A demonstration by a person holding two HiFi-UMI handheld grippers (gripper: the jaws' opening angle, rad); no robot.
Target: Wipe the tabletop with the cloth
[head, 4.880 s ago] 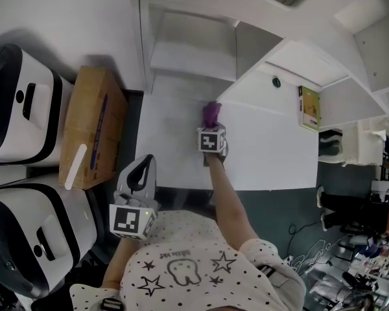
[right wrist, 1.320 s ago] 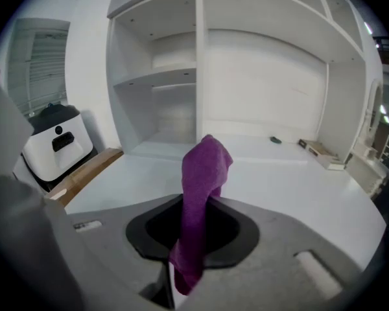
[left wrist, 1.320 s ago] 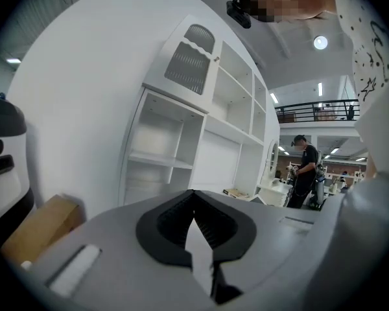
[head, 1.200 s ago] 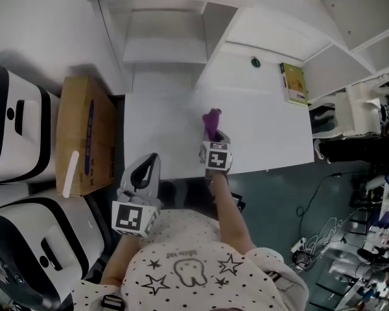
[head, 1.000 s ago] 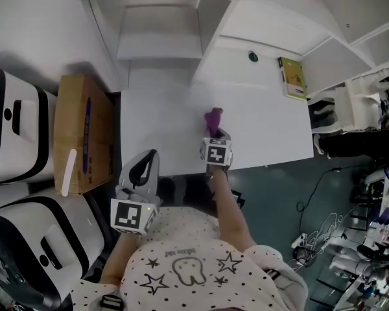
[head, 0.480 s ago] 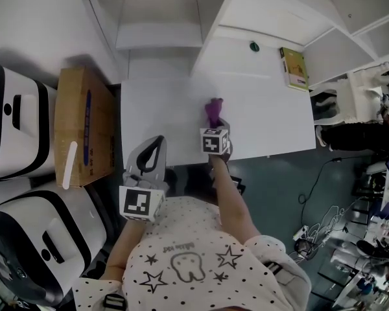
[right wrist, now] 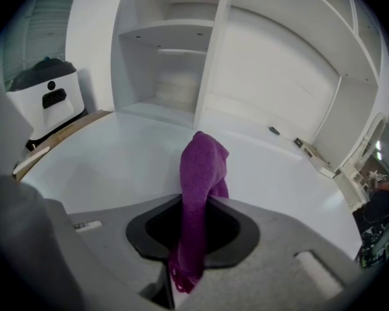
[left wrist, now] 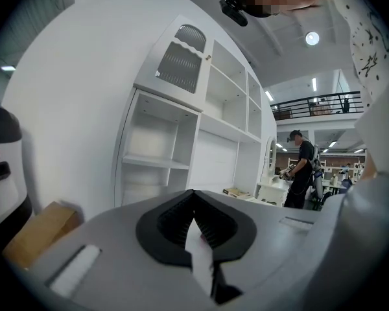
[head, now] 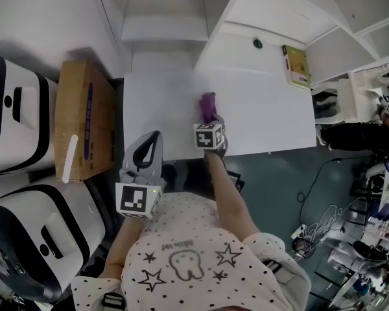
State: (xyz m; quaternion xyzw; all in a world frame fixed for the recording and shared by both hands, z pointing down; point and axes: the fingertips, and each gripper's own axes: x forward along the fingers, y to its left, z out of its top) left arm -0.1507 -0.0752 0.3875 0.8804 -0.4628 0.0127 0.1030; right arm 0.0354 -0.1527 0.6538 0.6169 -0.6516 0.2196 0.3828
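Left gripper: jaws pressed together on nothing, held short of the table.
Right gripper: jaws clamped on the cloth.
Cloth: purple, its bunched end stuck past the tips, down on the table.
Box: cardboard, shut, left of the table.
Shelf: a yellow-green book lay on it.

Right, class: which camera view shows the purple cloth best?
The right gripper view: the cloth sits large, pinched in the jaws. The head view shows it small; the left gripper view gives no clear sight.
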